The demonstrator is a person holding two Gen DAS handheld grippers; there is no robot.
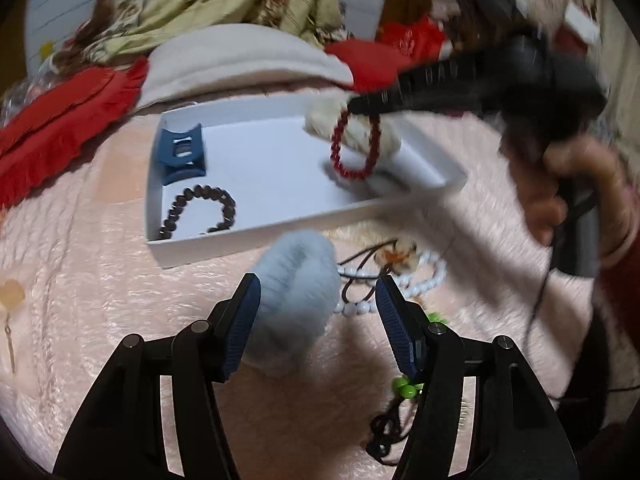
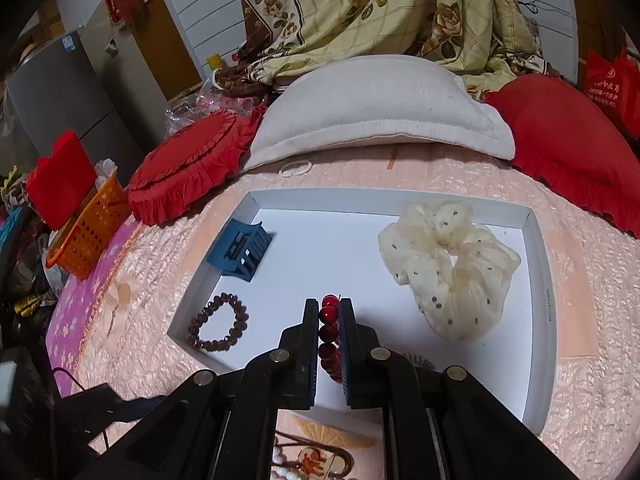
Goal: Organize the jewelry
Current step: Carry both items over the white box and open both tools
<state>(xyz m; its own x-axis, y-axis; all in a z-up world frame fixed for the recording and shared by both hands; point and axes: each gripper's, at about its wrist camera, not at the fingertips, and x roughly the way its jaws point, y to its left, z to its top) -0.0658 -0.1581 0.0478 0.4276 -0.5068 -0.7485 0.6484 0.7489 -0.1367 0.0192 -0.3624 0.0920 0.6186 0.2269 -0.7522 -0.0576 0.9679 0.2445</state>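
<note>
Right wrist view: your right tongs (image 2: 329, 320) clamp the red bead bracelet (image 2: 329, 334) over the white tray (image 2: 538, 280), ready to drop; left tongs (image 1: 318, 300) gape around the blue scrunchie (image 1: 294, 300) on the bed.

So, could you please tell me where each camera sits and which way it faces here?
Left wrist: on the left hand-held gripper, angled down at the pink bedspread; its open fingers flank a pale blue scrunchie; a hand shows.
Right wrist: on the right hand-held gripper, angled down over the white tray, shut on a red bead bracelet.
Shared: the tray, blue hair claw, dark bracelet.
</note>
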